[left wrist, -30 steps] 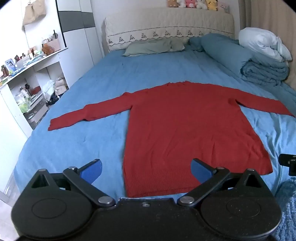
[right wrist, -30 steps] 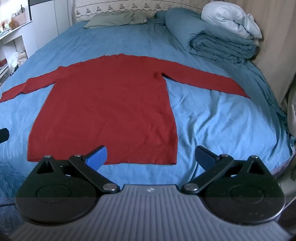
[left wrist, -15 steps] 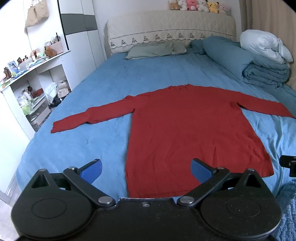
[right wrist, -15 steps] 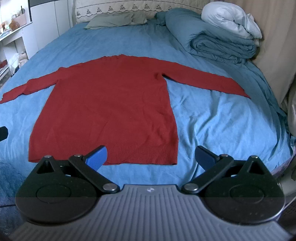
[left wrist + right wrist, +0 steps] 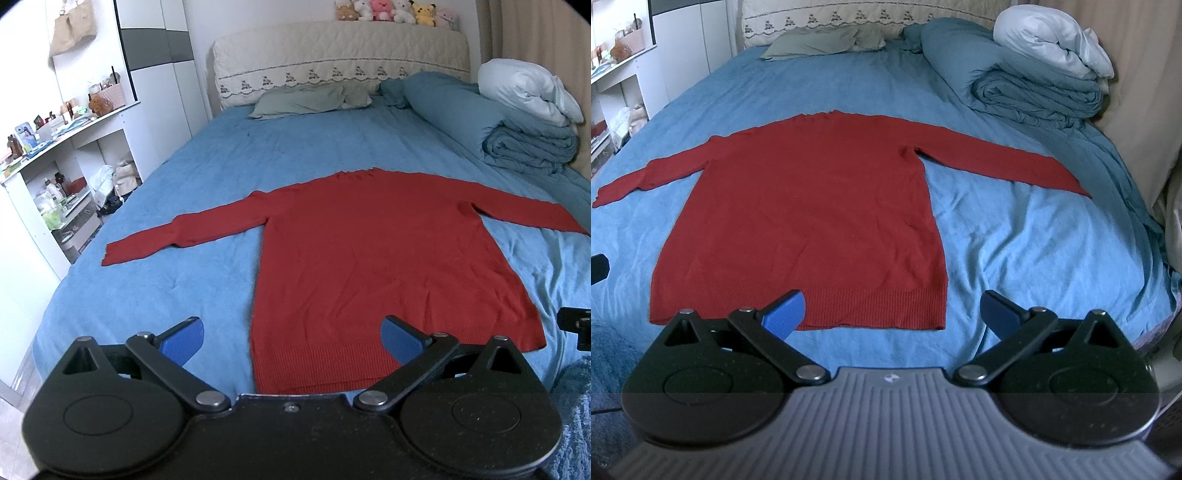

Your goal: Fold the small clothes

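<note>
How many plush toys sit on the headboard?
5 clearly visible, in a row atop the headboard: brown, white, pink, white, yellow. A pale pink shape at the right end may be a sixth.

Open blue bed (image 5: 229, 162) left, right and far of the flat red sweater (image 5: 373, 251); rolled duvet (image 5: 517, 140) blocking far right.

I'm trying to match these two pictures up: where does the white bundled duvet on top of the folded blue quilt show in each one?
Left wrist view: the white bundled duvet sits at the upper right edge, beyond the red knit sweater.
Right wrist view: the duvet is at the top, right of centre.
Shared landmark: the folded blue quilt beneath it.
</note>
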Available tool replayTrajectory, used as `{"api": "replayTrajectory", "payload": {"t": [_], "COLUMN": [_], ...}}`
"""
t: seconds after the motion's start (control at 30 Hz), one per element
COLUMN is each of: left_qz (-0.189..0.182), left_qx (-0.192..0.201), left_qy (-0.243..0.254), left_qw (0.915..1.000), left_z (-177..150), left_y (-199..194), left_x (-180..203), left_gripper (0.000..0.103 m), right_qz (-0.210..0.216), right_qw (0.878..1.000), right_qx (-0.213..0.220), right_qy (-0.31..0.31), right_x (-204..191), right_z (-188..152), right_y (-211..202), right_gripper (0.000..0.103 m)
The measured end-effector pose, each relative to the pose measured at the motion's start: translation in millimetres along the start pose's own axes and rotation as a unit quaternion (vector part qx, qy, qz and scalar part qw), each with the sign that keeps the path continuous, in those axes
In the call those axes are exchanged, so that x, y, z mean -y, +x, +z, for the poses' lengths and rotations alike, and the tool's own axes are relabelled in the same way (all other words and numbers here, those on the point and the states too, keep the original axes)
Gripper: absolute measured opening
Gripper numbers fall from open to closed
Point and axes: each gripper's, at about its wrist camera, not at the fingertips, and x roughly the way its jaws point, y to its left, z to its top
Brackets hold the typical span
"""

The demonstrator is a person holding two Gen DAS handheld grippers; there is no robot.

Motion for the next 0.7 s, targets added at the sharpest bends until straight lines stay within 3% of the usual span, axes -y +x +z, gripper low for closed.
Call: {"api": "replayTrajectory", "payload": {"t": [0.7], "left_qz": [0.001], "left_qx": [-0.001], "left_qy": [0.000], "left_qw": [1.0000], "left_z": [-2.7], "left_y": [-0.4], "left_x": [-1.9], "left_gripper": [0.103], "right_qz": [0.000], "right_qw": [1.000], "right_qx": [0.000], "right_qy": [0.000], "right_x": [0.1], "right_z": [-0.1], "right_y": [-0.3], "right_gripper": [0.103]}}
